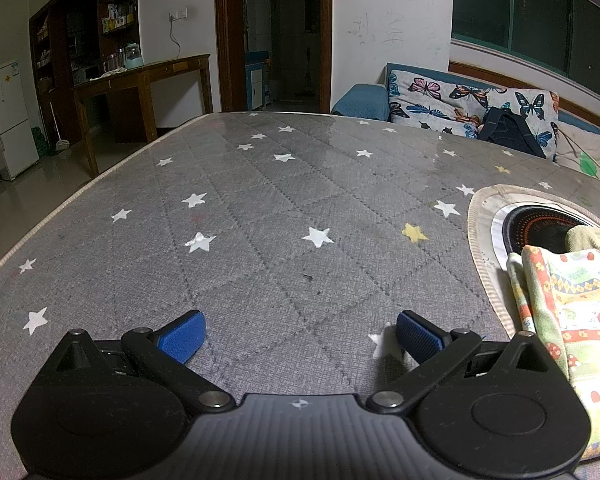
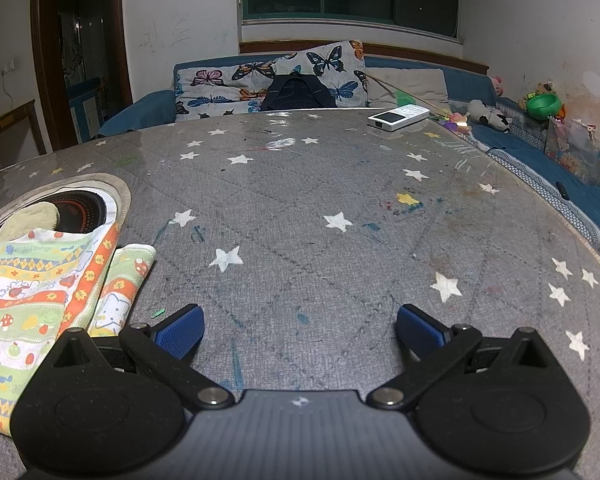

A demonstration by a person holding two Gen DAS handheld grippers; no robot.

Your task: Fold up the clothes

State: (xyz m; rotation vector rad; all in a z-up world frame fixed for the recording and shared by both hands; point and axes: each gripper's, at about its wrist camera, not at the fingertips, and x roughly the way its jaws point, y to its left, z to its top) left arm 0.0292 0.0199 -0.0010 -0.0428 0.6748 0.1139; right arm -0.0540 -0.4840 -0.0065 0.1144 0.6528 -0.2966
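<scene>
Patterned garment (image 2: 40, 292) overlaps the inset cooktop (image 2: 80, 208); white remote (image 2: 398, 117) lies far off

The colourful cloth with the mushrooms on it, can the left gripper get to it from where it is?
Probably yes. The left gripper is open and empty over the star-patterned table, and the colourful cloth lies just to its right with nothing between them. It would have to swing right first.

No lettering is legible: the patterned garment (image 2: 40, 280) carries small printed characters too blurred to read.
</scene>
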